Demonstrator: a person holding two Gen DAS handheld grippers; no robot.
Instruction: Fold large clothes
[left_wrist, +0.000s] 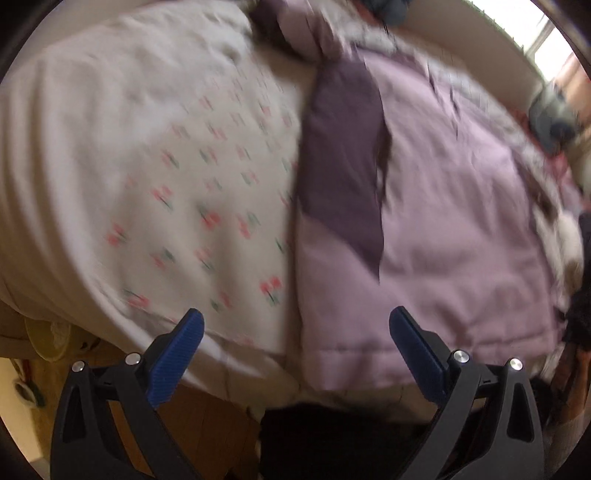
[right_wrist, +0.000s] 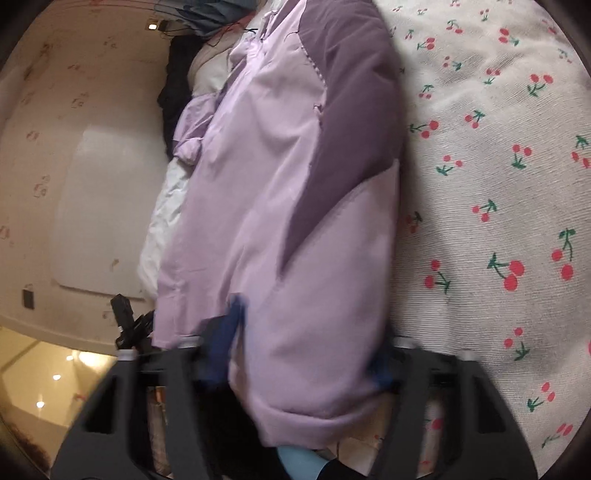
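Observation:
A padded lilac jacket (left_wrist: 443, 221) with dark purple panels (left_wrist: 340, 166) lies on a bed under a white sheet with a cherry print (left_wrist: 166, 184). My left gripper (left_wrist: 295, 317) hangs open over the bed's near edge, at the jacket's left hem, with nothing between its blue pads (left_wrist: 177, 354). In the right wrist view the same jacket (right_wrist: 280, 184) runs away from me. My right gripper (right_wrist: 306, 347) is shut on its near hem, and the thick fabric bulges out between the blue pads (right_wrist: 232, 325).
The cherry sheet (right_wrist: 498, 184) spreads to the right of the jacket. White fabric (right_wrist: 162, 229) and dark clothing (right_wrist: 177, 74) lie along its left side by a pale wall (right_wrist: 74, 147). A small black device (right_wrist: 125, 317) sits near my right gripper. Brown furniture (left_wrist: 207, 413) shows below the bed edge.

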